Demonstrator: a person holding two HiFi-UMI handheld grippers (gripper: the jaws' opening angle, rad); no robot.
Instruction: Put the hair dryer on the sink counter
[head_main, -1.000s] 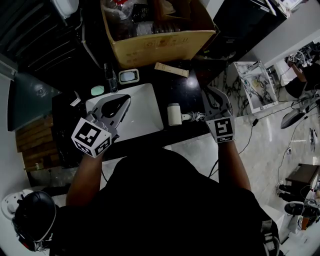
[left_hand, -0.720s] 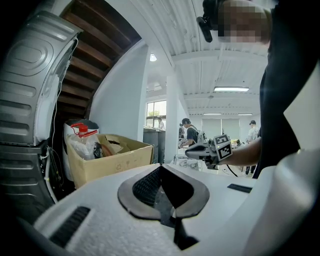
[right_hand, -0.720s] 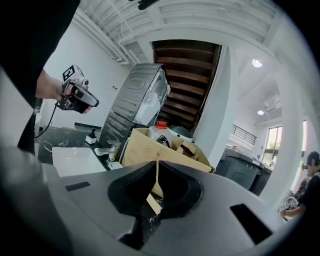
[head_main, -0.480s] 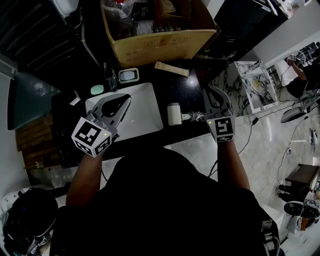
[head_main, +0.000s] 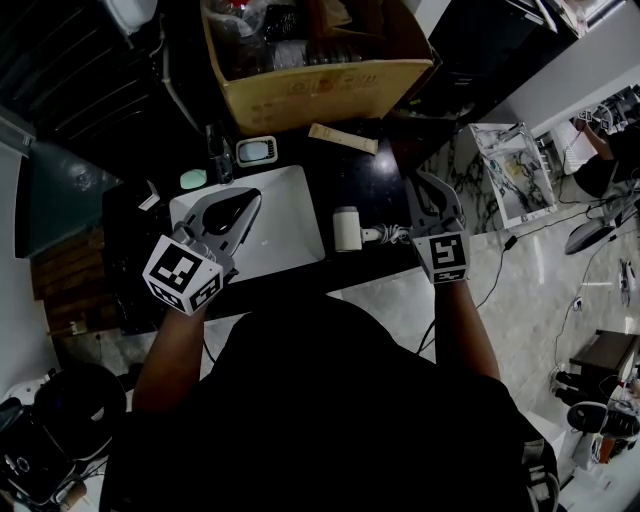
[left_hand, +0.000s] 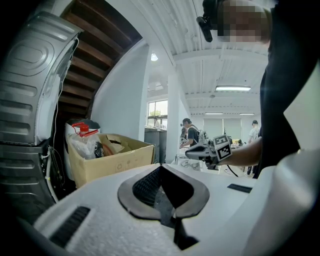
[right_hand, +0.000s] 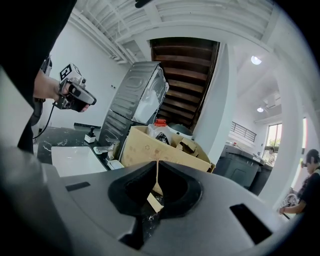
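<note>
The hair dryer (head_main: 347, 228) is a short white barrel lying on the black sink counter (head_main: 365, 175), just right of the white basin (head_main: 290, 225). Its coiled cord (head_main: 388, 235) trails to the right. My right gripper (head_main: 421, 183) hovers right of the dryer, apart from it, and is shut with nothing between its jaws (right_hand: 156, 164). My left gripper (head_main: 249, 198) hangs over the basin, left of the dryer, and is also shut and empty (left_hand: 161, 168). Each gripper shows in the other's view: the left gripper (right_hand: 75, 96) and the right gripper (left_hand: 213, 150).
An open cardboard box (head_main: 315, 60) full of items stands at the back of the counter. In front of it lie a tan flat packet (head_main: 343, 139), a small dish (head_main: 257, 151), a green soap (head_main: 194, 181) and the faucet (head_main: 218, 150). Marble floor (head_main: 520, 280) lies to the right.
Both grippers and the hair dryer have stayed put. Only the dark helmet at the lower left has shifted down and left.
</note>
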